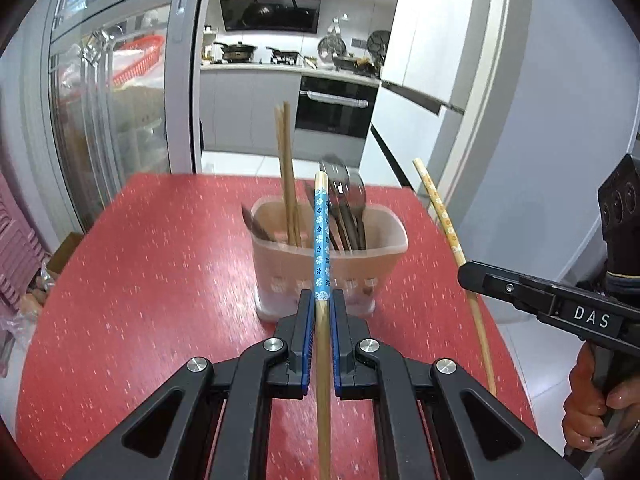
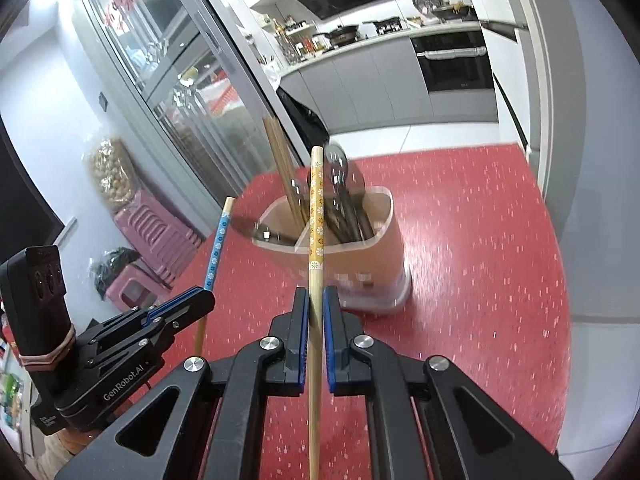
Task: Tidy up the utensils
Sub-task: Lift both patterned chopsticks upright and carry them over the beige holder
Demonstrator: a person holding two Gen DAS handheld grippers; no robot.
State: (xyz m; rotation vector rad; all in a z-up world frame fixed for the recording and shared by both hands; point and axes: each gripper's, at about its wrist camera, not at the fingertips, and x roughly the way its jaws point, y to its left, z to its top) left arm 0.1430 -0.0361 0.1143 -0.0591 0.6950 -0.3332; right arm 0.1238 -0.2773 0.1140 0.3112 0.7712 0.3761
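My left gripper [image 1: 322, 300] is shut on a bamboo chopstick with a blue flowered end [image 1: 321, 240], held upright just in front of the utensil holder [image 1: 328, 276]. My right gripper [image 2: 316, 296] is shut on a bamboo chopstick with a yellow flowered end [image 2: 316, 216], also near the holder [image 2: 360, 260]. The translucent holder stands on the red table [image 1: 140, 280] and holds two plain wooden chopsticks [image 1: 287, 176] and several dark spoons [image 1: 348, 208]. The right gripper [image 1: 476, 276] with the yellow chopstick [image 1: 440, 208] shows at the right of the left wrist view; the left gripper [image 2: 200, 300] with the blue chopstick [image 2: 218, 240] shows at the left of the right wrist view.
The red speckled table [image 2: 480, 240] ends just behind the holder. A glass sliding door [image 1: 120, 100] stands to the left, with pink stools [image 2: 152, 232] below it. A kitchen counter with an oven [image 1: 336, 112] lies beyond.
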